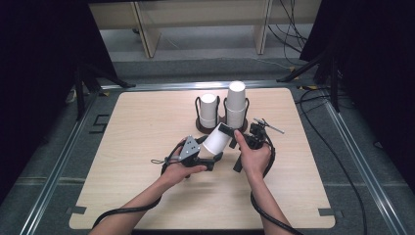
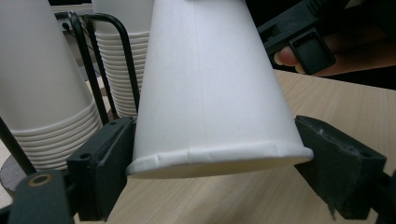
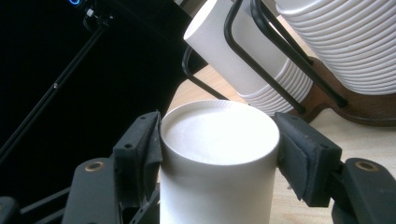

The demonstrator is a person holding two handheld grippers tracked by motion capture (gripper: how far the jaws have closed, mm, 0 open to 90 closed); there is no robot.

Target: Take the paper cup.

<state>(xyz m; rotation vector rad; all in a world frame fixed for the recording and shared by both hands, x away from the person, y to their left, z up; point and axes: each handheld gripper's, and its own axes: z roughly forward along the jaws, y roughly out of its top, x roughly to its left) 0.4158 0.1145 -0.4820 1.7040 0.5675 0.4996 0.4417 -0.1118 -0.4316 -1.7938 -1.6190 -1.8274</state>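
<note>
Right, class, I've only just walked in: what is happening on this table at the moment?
A person works with a hand-held gripper in each hand. The right hand-held gripper is clamped on the closed base end of a white paper cup, held tilted above the wooden table. The left hand-held gripper has its jaws around the cup's rim end, touching or nearly so. Behind stand two stacks of cups in a black wire holder.
</note>
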